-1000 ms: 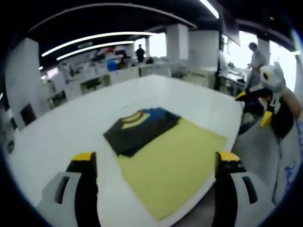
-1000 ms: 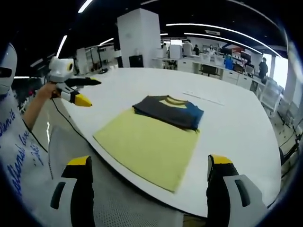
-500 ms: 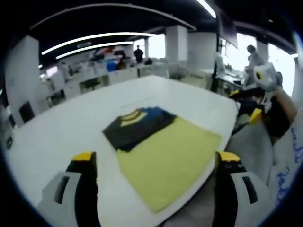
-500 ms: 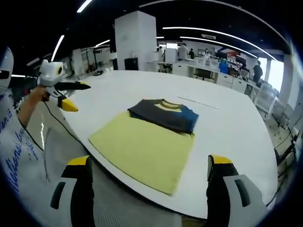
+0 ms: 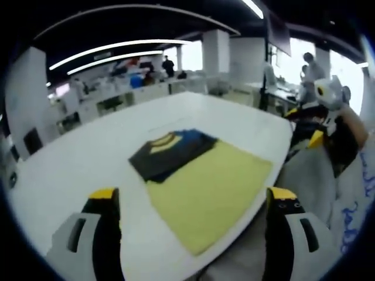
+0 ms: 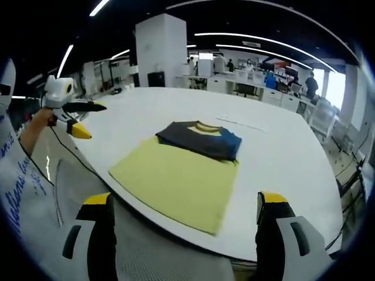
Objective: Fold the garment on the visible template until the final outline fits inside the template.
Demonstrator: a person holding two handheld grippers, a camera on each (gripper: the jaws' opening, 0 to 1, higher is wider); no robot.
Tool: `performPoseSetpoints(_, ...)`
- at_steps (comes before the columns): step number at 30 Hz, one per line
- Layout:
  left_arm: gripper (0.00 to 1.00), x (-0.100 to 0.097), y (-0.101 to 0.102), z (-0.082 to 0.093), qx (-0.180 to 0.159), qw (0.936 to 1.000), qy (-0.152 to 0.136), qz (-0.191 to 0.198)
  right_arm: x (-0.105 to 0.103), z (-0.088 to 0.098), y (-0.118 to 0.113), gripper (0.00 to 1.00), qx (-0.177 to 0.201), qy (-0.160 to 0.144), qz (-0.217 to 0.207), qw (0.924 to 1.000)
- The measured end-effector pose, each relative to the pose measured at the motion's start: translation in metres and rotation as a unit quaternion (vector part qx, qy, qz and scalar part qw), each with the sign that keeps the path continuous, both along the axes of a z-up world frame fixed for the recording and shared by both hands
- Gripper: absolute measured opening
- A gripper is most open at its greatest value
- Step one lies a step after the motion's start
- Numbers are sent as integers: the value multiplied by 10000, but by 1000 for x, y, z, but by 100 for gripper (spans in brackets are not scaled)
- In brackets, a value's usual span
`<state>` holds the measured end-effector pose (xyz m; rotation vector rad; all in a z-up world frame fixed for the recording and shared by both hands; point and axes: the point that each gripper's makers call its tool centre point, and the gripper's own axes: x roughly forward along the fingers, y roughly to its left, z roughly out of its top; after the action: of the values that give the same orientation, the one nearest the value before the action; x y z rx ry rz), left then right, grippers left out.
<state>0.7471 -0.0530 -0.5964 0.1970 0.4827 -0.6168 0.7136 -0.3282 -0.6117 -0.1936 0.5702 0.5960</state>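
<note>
Garment (image 6: 199, 139): folded, soft, light, likely slippy; lies on yellow template (image 6: 176, 181), counter (image 6: 281, 158), ahead of both grippers. Take by folded edge. Left gripper (image 5: 193, 205), right gripper (image 6: 184, 208): spread, empty.

— Any writing you can read here?

— Not really. There is blue lettering on the person's white sleeve (image 6: 20, 175) in the right gripper view, but it is too bent and blurred to make out.

— And in the left gripper view?

— The same blue scrawl on the white clothing (image 5: 357, 199) at the edge, unreadable. No legible labels, brands or numbers anywhere else.
</note>
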Motion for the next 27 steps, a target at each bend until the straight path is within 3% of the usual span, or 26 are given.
performPoseSetpoints(18, 100, -12, 19, -5, 149, 9998, 146, -15, 2, -6, 11, 100, 41, -19, -97, 9999)
performPoseSetpoints(27, 100, -16, 17, -10, 3, 9998, 216, 33, 1, -8, 8, 100, -20, 65, -125, 9999)
